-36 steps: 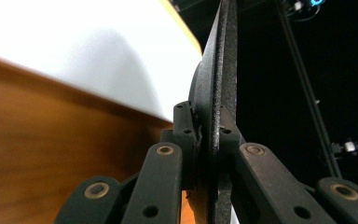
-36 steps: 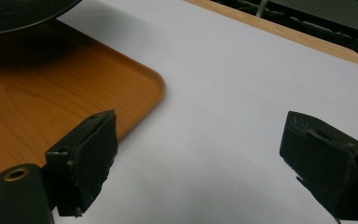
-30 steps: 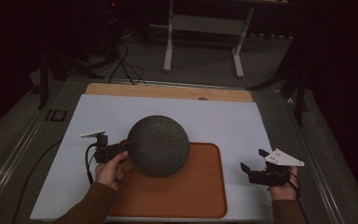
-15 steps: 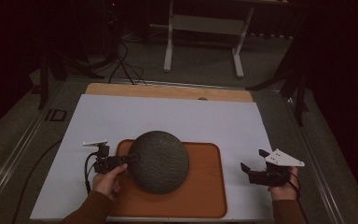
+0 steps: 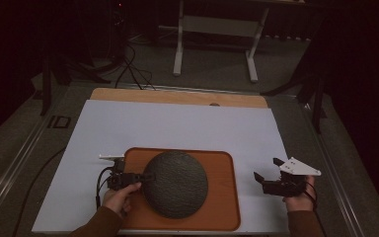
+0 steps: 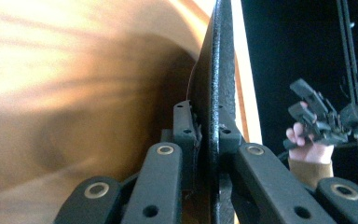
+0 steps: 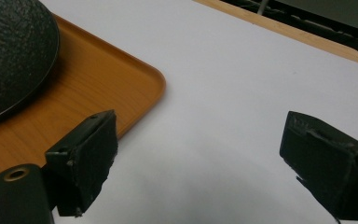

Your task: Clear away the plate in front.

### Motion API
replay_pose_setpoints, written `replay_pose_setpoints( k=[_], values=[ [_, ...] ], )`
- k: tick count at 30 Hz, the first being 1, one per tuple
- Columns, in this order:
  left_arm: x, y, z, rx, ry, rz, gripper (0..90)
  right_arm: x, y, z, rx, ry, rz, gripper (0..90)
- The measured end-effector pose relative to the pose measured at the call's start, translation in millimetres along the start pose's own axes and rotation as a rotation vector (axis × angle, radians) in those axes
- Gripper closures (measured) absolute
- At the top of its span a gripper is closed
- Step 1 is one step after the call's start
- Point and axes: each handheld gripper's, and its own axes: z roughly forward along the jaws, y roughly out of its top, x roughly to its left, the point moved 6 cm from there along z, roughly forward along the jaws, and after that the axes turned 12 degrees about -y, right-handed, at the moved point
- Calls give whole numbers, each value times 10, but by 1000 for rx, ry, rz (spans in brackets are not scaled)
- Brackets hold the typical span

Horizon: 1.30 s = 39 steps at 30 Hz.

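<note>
High view: my left hand-held gripper point(image 5: 139, 177) clamps the left rim of a dark, rough-textured dome-shaped bowl point(image 5: 176, 183), which sits upside down, rounded side up, on the orange tray point(image 5: 222, 197) at the near edge of the white surface point(image 5: 177, 123). My right hand-held gripper point(image 5: 268, 176) hovers right of the tray, jaws apart.

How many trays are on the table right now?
1. The orange tray lies at the near middle of the white table, under the dark dome gripped at its rim by the left claw.
</note>
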Motion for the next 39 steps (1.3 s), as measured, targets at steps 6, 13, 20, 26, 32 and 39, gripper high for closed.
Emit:
replay_pose_setpoints(
  k=[6, 13, 20, 26, 32, 39],
  values=[
    [3, -18, 38, 88, 88, 77, 804, 18, 1, 11, 6, 2, -12, 111],
    [-47, 5, 89, 159, 232, 237, 688, 31, -2, 18, 12, 1, -23, 111],
    [-68, 30, 120, 207, 335, 351, 608, 41, -6, 25, 18, 2, -29, 111],
    [-142, 77, 66, 211, 547, 532, 563, 42, -13, 30, 24, 0, -42, 111],
    [-265, 181, -8, 140, 602, 695, 512, 54, -15, 35, 29, -1, -51, 111],
    [-413, 307, -154, 16, 619, 837, 445, 47, -19, 38, 30, 0, -51, 110]
  ],
)
